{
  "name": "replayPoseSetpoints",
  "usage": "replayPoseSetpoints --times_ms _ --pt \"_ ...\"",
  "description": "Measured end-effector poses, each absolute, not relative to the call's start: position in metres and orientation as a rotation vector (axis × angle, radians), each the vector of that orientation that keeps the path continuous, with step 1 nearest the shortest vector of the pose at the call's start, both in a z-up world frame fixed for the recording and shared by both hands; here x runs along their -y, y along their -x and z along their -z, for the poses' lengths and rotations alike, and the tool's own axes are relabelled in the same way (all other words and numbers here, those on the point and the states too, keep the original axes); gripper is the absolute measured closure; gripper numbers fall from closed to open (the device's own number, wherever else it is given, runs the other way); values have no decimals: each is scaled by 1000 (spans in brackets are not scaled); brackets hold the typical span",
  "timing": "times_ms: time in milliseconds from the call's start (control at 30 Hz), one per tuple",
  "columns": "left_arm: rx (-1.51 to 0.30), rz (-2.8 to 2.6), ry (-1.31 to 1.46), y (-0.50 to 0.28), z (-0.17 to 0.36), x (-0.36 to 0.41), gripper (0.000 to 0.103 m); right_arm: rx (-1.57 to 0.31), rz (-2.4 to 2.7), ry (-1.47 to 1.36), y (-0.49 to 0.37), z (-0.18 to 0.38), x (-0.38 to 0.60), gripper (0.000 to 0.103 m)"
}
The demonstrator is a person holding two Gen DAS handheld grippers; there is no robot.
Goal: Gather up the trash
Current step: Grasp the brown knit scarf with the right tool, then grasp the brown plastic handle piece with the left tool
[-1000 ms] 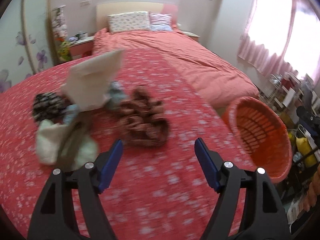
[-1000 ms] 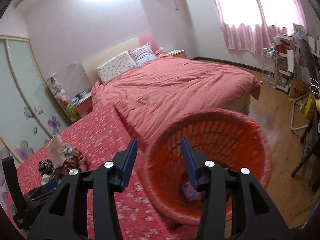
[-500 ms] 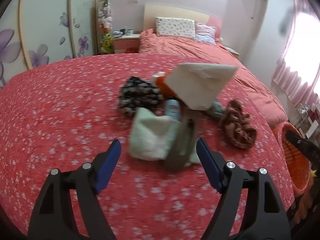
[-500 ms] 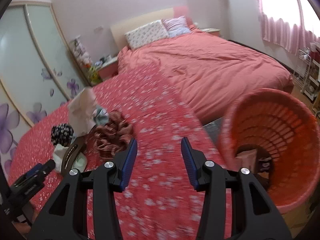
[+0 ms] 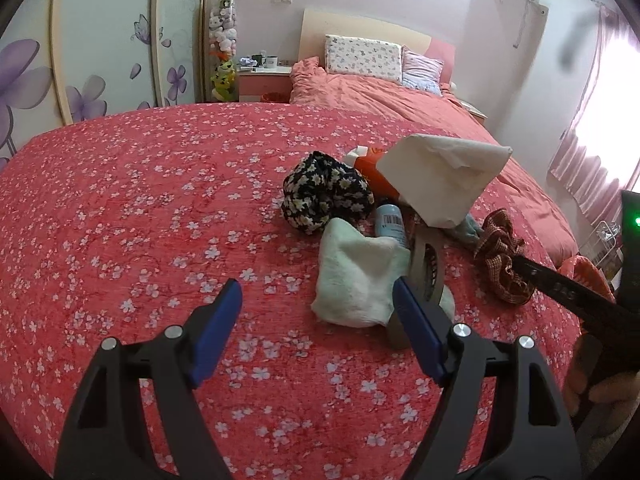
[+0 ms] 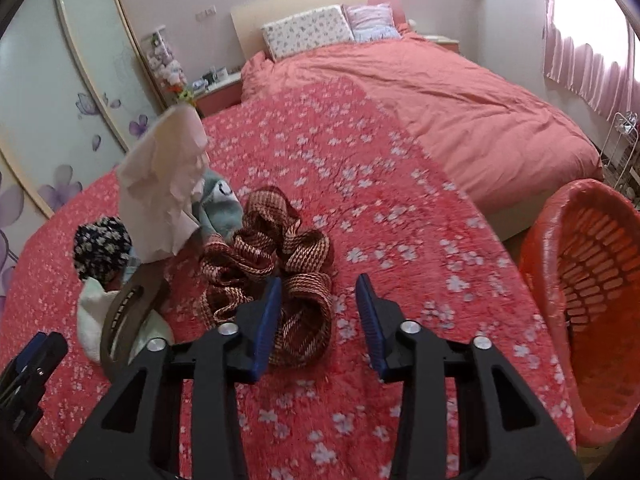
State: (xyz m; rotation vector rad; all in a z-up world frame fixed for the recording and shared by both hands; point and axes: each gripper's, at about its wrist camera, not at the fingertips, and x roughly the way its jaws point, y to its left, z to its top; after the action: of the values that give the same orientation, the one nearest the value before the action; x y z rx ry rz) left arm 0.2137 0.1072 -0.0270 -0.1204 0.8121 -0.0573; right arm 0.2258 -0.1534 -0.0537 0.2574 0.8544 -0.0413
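Now both cameras face the pile on the flowered bedspread (image 5: 140, 208); a second ago the left one looked past it to the orange basket and the right one looked straight into that basket. That reads as a return trip: one drop is likely done, and the next piece has to be chosen.

On the left, the left gripper (image 5: 316, 320) hangs with its jaws spread wide and nothing between them; its right finger overlaps the pale green cloth (image 5: 356, 276) and the roll of tape (image 5: 428, 264) in the picture, but I cannot tell if it touches them. Left of it the bedspread is bare all the way to the wardrobe doors (image 5: 100, 48), so that side has the most room to swing.

In the middle sit the dark flowered cloth (image 5: 324, 196), a small blue bottle (image 5: 392, 224) and the tall crumpled paper (image 5: 444, 176), all crowded against each other. The paper stands highest and looks like the clearest piece of trash.

Further right, the right gripper (image 6: 318, 312) has just been closing its jaws partway, with only an edge of the brown woven band (image 6: 272, 260) showing between them and nothing pinched.

At the far right the orange basket (image 6: 560, 248) stands off the bedspread's edge, tilted toward the bed, with clear bedspread between it and the pile.
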Motion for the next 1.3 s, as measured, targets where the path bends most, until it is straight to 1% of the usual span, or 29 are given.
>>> replayPoseSetpoints --times_ms 33,100,133,167,200,267,433,600,867,1033,1200,1300 --pt "-814 62 120 -214 28 -106 27 -864 45 -253 -227 56 153 68" --pt "-816 70 119 -213 28 -103 27 -868 46 -251 -228 60 151 74" --pt "-817 76 117 -214 28 -100 27 -867 43 -248 -228 59 149 78" --pt "-817 80 116 -214 28 -98 27 -868 27 -249 -228 59 147 87" --pt "-818 86 113 -215 28 -94 27 -865 22 -247 -227 58 147 90" --pt "-818 97 105 -217 29 -88 27 -843 51 -233 -221 54 148 92" --pt "-821 132 75 -221 30 -67 29 -776 128 -282 -195 41 177 93" --pt "-840 149 33 -229 37 -46 37 -742 151 -296 -180 33 196 93" --pt "-885 120 -37 -246 55 -21 48 -755 128 -349 -176 38 214 93" --pt "-893 106 -69 -253 58 -13 49 -755 122 -367 -173 41 220 93" --pt "-892 91 -94 -255 58 -8 56 -759 120 -382 -170 44 225 93" --pt "-893 78 -107 -254 59 -4 56 -760 119 -387 -168 44 227 93"
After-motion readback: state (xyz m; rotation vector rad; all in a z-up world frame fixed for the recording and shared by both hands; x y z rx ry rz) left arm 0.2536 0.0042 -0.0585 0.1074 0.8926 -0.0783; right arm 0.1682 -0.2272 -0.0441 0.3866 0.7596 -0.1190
